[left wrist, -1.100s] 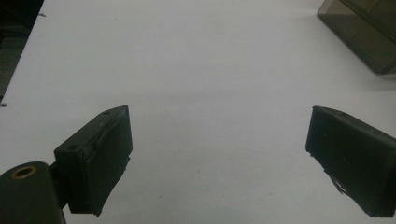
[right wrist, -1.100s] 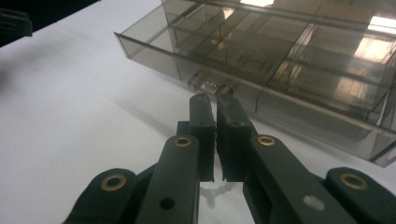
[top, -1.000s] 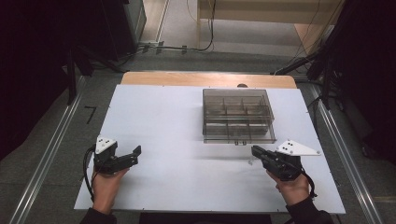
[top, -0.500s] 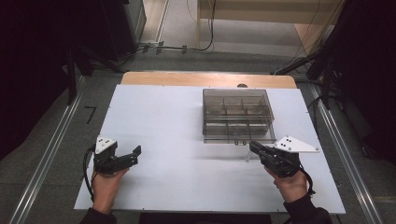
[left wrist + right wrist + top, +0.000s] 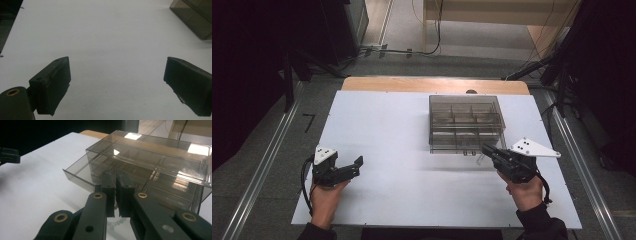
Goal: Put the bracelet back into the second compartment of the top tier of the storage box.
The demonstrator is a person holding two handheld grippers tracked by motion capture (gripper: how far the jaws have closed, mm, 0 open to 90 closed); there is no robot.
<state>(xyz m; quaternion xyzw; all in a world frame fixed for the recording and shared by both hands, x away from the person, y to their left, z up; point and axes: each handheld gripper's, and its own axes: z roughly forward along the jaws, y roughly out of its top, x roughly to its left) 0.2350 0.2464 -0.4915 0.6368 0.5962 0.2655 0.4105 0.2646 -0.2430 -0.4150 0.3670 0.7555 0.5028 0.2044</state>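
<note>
A smoky clear drawer box (image 5: 466,122) stands on the white table (image 5: 402,130), right of the middle. My right gripper (image 5: 486,148) is at the box's front right corner, jaws together, tips against the box front. In the right gripper view the right gripper (image 5: 115,173) points at the box (image 5: 160,162), and one low drawer (image 5: 80,176) sticks out a little at the left. A small clear tab (image 5: 115,222) shows below the jaws; I cannot tell if they pinch it. My left gripper (image 5: 352,167) rests open at the table's front left, with bare table between its jaws (image 5: 115,72).
The box's corner (image 5: 197,17) shows far off in the left gripper view. A wooden strip (image 5: 434,84) runs along the table's far edge. Metal rails (image 5: 267,165) flank the table on both sides, and cables (image 5: 532,70) lie on the floor beyond.
My right gripper has edged forward toward the front of the drawer box. The left gripper has stayed where it was.
</note>
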